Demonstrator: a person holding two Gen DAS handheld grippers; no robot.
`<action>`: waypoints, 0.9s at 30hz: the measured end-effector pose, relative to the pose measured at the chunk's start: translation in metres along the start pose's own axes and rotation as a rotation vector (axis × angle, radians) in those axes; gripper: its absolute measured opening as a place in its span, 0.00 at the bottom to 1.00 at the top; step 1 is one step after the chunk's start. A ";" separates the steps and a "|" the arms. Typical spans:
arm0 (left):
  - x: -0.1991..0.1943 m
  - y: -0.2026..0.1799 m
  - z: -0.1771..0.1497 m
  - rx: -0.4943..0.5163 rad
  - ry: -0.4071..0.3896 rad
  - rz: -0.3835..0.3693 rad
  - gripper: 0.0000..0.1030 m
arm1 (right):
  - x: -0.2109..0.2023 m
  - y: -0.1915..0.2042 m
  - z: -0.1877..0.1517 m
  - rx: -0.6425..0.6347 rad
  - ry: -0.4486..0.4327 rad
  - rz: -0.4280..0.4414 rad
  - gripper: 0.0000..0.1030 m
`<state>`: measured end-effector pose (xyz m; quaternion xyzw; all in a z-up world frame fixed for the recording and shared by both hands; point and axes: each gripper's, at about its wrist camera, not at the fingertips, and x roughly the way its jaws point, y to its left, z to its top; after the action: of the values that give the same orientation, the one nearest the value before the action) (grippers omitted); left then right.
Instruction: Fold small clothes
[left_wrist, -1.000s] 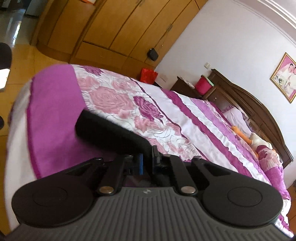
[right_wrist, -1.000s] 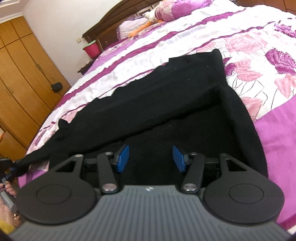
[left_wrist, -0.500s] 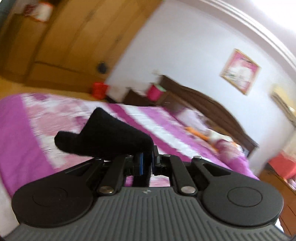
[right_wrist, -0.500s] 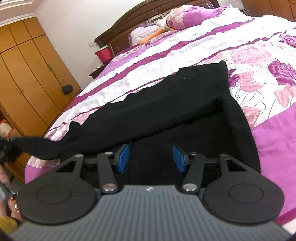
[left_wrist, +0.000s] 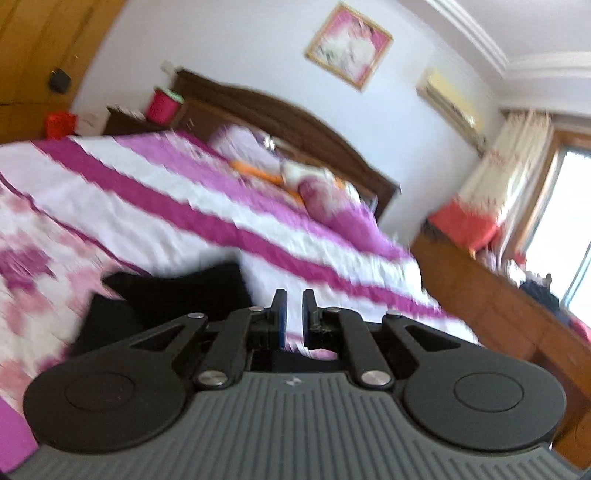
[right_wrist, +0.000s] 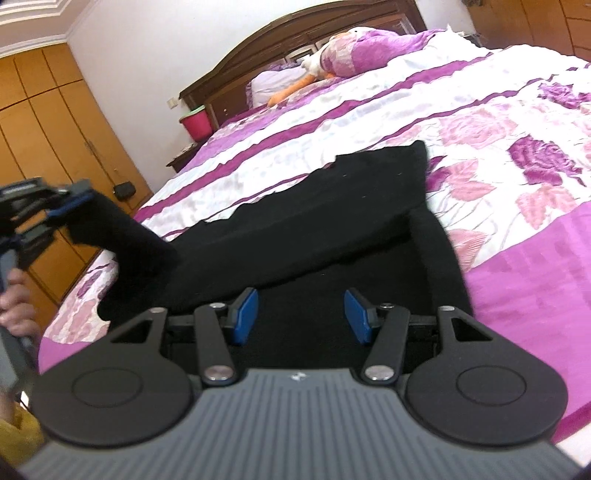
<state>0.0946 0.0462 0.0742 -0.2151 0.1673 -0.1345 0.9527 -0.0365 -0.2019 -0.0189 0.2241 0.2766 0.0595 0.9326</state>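
A black garment (right_wrist: 314, 229) lies partly folded on the purple floral bed (right_wrist: 480, 122). My right gripper (right_wrist: 301, 314) is open and hovers just above the garment's near edge. My left gripper (right_wrist: 70, 201) appears at the far left of the right wrist view, with one end of the garment lifted off the bed at its fingers. In the blurred left wrist view the left gripper (left_wrist: 293, 314) has a narrow gap between its pads with no cloth in it, and the black garment (left_wrist: 173, 295) lies below and to the left.
A dark wooden headboard (right_wrist: 295, 40), pillows and a stuffed toy (right_wrist: 321, 66) are at the far end of the bed. A wooden wardrobe (right_wrist: 40, 122) stands at the left, with a pink bin (right_wrist: 195, 123) on a nightstand.
My left gripper has lifted the garment's end and swung it up and to the right over the bed; its pads now show a small gap. The right gripper has hardly moved.
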 end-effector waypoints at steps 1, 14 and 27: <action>0.009 -0.007 -0.009 0.011 0.028 -0.002 0.09 | 0.000 -0.002 0.000 0.005 0.001 -0.001 0.54; 0.067 0.013 -0.085 0.065 0.331 0.081 0.12 | 0.013 -0.015 -0.011 0.027 0.076 -0.031 0.54; 0.016 0.061 -0.070 0.107 0.315 0.302 0.55 | 0.054 0.035 0.022 -0.051 0.147 0.113 0.55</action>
<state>0.0943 0.0680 -0.0178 -0.1129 0.3370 -0.0310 0.9342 0.0208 -0.1669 -0.0131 0.2105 0.3295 0.1353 0.9104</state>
